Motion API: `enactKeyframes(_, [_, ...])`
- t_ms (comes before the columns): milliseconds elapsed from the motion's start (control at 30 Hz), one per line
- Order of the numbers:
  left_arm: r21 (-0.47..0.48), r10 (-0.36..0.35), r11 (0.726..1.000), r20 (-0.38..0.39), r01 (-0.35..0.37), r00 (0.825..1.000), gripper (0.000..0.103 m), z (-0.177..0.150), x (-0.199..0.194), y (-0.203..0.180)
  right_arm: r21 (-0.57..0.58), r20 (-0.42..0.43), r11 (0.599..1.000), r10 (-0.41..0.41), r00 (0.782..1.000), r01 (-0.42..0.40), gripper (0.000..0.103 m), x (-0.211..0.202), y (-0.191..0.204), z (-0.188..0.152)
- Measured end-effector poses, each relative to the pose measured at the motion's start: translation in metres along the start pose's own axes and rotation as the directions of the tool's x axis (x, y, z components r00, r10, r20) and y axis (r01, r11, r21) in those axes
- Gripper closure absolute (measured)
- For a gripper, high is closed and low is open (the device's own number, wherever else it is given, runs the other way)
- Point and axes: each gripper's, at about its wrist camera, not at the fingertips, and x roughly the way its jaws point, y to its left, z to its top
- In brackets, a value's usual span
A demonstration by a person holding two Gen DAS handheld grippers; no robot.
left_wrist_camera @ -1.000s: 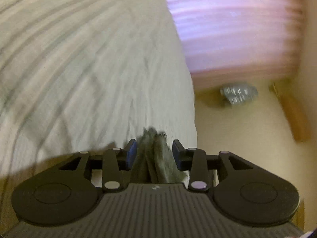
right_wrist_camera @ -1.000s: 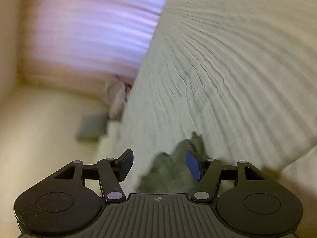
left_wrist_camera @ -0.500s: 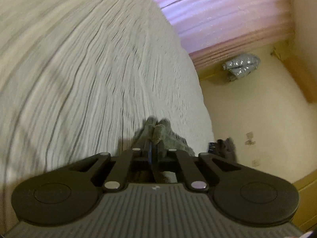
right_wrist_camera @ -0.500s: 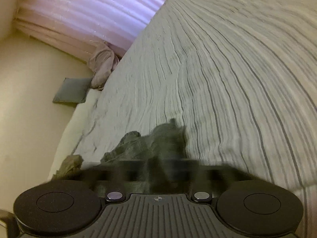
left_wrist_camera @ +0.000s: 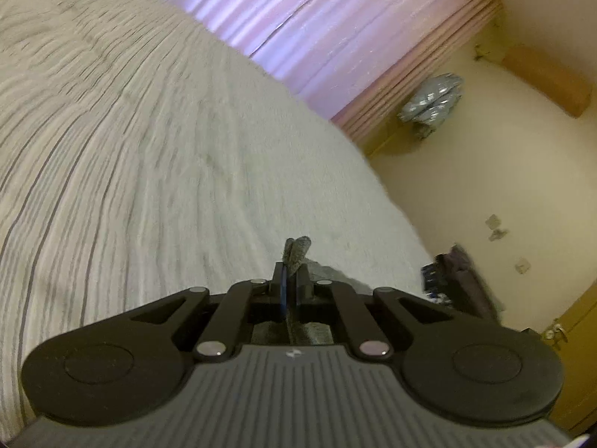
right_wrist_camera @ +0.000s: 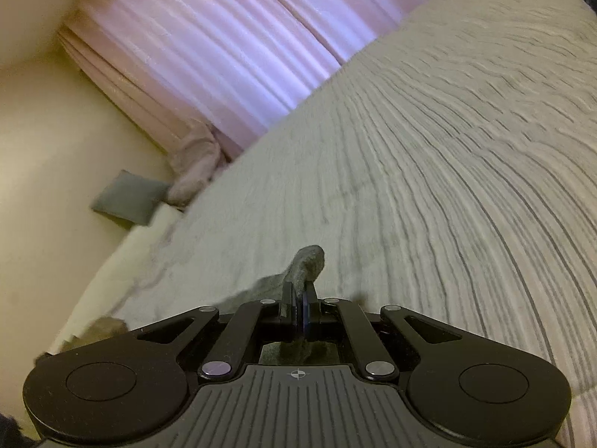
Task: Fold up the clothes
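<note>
Left wrist: our left gripper (left_wrist_camera: 290, 280), spread a second ago, now pinches the garment (left_wrist_camera: 297, 252) near the bed's (left_wrist_camera: 149, 156) right edge. Right gripper (right_wrist_camera: 299, 300) likewise clamps garment (right_wrist_camera: 308, 261) near the left edge. We judge it held ready to lift or spread.

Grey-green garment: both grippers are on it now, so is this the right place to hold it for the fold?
Probably yes. The left gripper and right gripper each pinch a bunched edge of the grey-green garment from above the bed. Keep the edge grips; the rest hangs hidden below.
</note>
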Motion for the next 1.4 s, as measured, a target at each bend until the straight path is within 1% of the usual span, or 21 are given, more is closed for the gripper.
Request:
enactKeyframes(67, [0.006,0.053,0.999,-0.049,-0.053,0.997,0.100,-0.005,0.011,0.005,-0.011,-0.051,0.998,-0.060,0.997,0.059,0.101,0.011,0.000,-0.005])
enactKeyframes(167, [0.024,0.110,0.994,-0.063,-0.109,0.992,0.094,-0.007,0.016,0.002,-0.051,-0.088,0.992,-0.123,0.989,0.119,0.100,0.017,0.005,-0.012])
enactKeyframes(233, [0.022,0.140,0.990,-0.027,-0.139,0.990,0.088,-0.005,0.005,-0.005,-0.106,-0.063,0.983,-0.154,0.986,0.147,0.082,0.009,0.017,-0.015])
enactKeyframes(267, [0.022,0.153,0.988,-0.008,-0.153,0.988,0.087,-0.003,-0.003,-0.010,-0.143,-0.037,0.973,-0.187,0.982,0.180,0.047,0.003,0.024,-0.016])
enactKeyframes(300, [0.024,0.167,0.986,0.011,-0.167,0.986,0.087,-0.001,-0.011,-0.015,-0.183,-0.002,0.961,-0.212,0.977,0.208,0.028,-0.005,0.031,-0.018])
enactKeyframes(333, [0.033,0.178,0.983,0.029,-0.179,0.984,0.086,-0.001,-0.019,-0.022,-0.230,0.041,0.946,-0.224,0.974,0.227,0.028,-0.013,0.041,-0.019])
enactKeyframes(433, [0.132,0.176,0.974,0.058,-0.182,0.983,0.087,-0.006,-0.036,-0.054,-0.368,0.097,0.896,-0.227,0.969,0.247,0.028,-0.028,0.075,-0.030])
enactKeyframes(500, [0.196,0.156,0.967,0.047,-0.162,0.987,0.088,-0.013,-0.038,-0.075,-0.419,0.087,0.884,-0.187,0.979,0.206,0.032,-0.027,0.096,-0.041])
enactKeyframes(533, [0.220,0.140,0.965,0.037,-0.144,0.990,0.089,-0.018,-0.038,-0.084,-0.447,0.060,0.877,-0.166,0.984,0.175,0.038,-0.023,0.106,-0.047])
enactKeyframes(567, [0.235,0.122,0.964,0.024,-0.124,0.992,0.090,-0.022,-0.036,-0.093,-0.468,0.038,0.870,-0.152,0.988,0.152,0.052,-0.016,0.114,-0.054])
enactKeyframes(600, [0.242,0.102,0.965,0.009,-0.101,0.995,0.091,-0.026,-0.031,-0.100,-0.484,0.018,0.865,-0.147,0.989,0.137,0.062,-0.008,0.121,-0.059])
enactKeyframes(667, [0.255,0.078,0.964,-0.007,-0.074,0.997,0.091,-0.029,-0.021,-0.108,-0.498,-0.012,0.859,-0.143,0.990,0.118,0.063,0.009,0.131,-0.070])
enactKeyframes(733, [0.270,0.086,0.960,-0.014,-0.079,0.996,0.091,-0.029,-0.007,-0.110,-0.508,-0.020,0.852,-0.161,0.987,0.129,0.063,0.025,0.133,-0.079])
enactKeyframes(900, [0.311,0.200,0.931,-0.005,-0.189,0.980,0.091,-0.045,0.030,-0.087,-0.539,-0.011,0.820,-0.235,0.972,0.193,0.063,0.067,0.123,-0.097])
enactKeyframes(933, [0.321,0.224,0.923,0.001,-0.212,0.975,0.092,-0.049,0.036,-0.082,-0.545,-0.009,0.813,-0.250,0.968,0.205,0.063,0.075,0.121,-0.101])
enactKeyframes(967, [0.325,0.238,0.918,0.007,-0.227,0.971,0.098,-0.052,0.041,-0.075,-0.551,-0.006,0.806,-0.264,0.964,0.217,0.063,0.084,0.119,-0.105])
enactKeyframes(1033, [0.308,0.244,0.922,0.012,-0.236,0.970,0.100,-0.056,0.047,-0.061,-0.557,-0.004,0.795,-0.290,0.957,0.238,0.063,0.099,0.115,-0.111])
enactKeyframes(1133, [0.286,0.233,0.931,0.005,-0.225,0.972,0.100,-0.055,0.052,-0.052,-0.481,-0.042,0.849,-0.271,0.962,0.219,0.063,0.104,0.098,-0.108])
enactKeyframes(1267, [0.277,0.222,0.936,0.012,-0.217,0.975,0.101,-0.047,0.042,-0.057,-0.383,-0.038,0.898,-0.249,0.968,0.216,0.062,0.096,0.095,-0.091])
enactKeyframes(1333, [0.261,0.201,0.943,0.046,-0.206,0.979,0.101,-0.041,0.028,-0.061,-0.351,0.005,0.905,-0.254,0.967,0.240,0.062,0.079,0.100,-0.081])
enactKeyframes(1400, [0.269,0.182,0.944,0.061,-0.192,0.981,0.099,-0.038,0.019,-0.067,-0.398,0.058,0.877,-0.269,0.961,0.270,0.063,0.064,0.107,-0.079])
